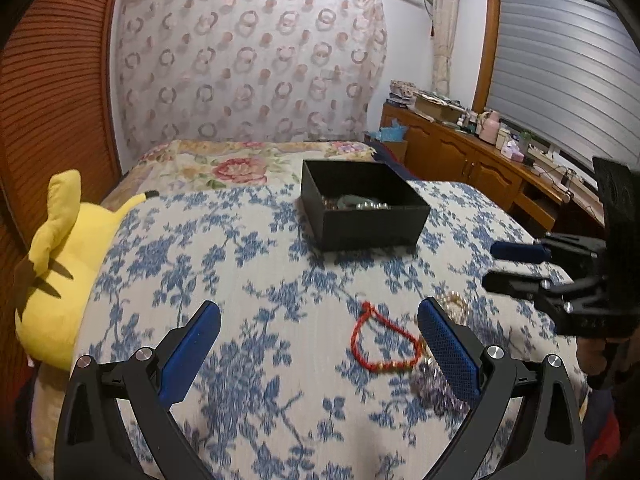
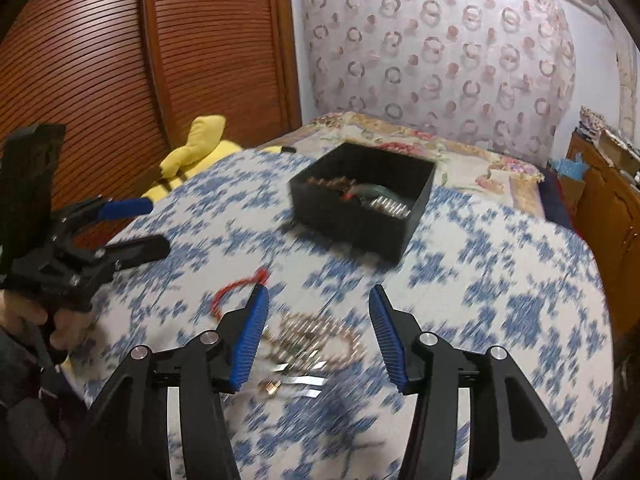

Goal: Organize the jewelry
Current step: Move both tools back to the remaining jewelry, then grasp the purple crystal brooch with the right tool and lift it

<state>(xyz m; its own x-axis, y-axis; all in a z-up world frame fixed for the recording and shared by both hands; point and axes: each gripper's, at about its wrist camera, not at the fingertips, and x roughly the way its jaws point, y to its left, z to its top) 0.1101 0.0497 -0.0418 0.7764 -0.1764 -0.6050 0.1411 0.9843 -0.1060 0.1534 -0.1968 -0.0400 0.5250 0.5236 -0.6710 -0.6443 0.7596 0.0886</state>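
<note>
On the blue-flowered bedspread (image 1: 224,264) stands a black open box (image 1: 360,228) (image 2: 352,226) with several bead pieces (image 1: 362,203) inside. Nearer lie a red cord bracelet (image 1: 353,340) (image 2: 228,290), a pale bead bracelet (image 1: 454,304) (image 2: 354,344) and a purple bead bracelet (image 1: 432,390). My left gripper (image 1: 319,306) (image 2: 158,226) is open and empty, with the red bracelet just inside its right finger. My right gripper (image 2: 319,292) (image 1: 491,264) is open above the pale bracelet and blurred silver pieces (image 2: 304,380), touching nothing.
A yellow plush toy (image 1: 60,264) (image 2: 200,148) lies at the bed's left edge beside a ribbed wooden wardrobe (image 2: 100,80). A cluttered wooden cabinet (image 1: 460,152) runs along the right under the window. A person's hand (image 2: 60,320) grips the left tool.
</note>
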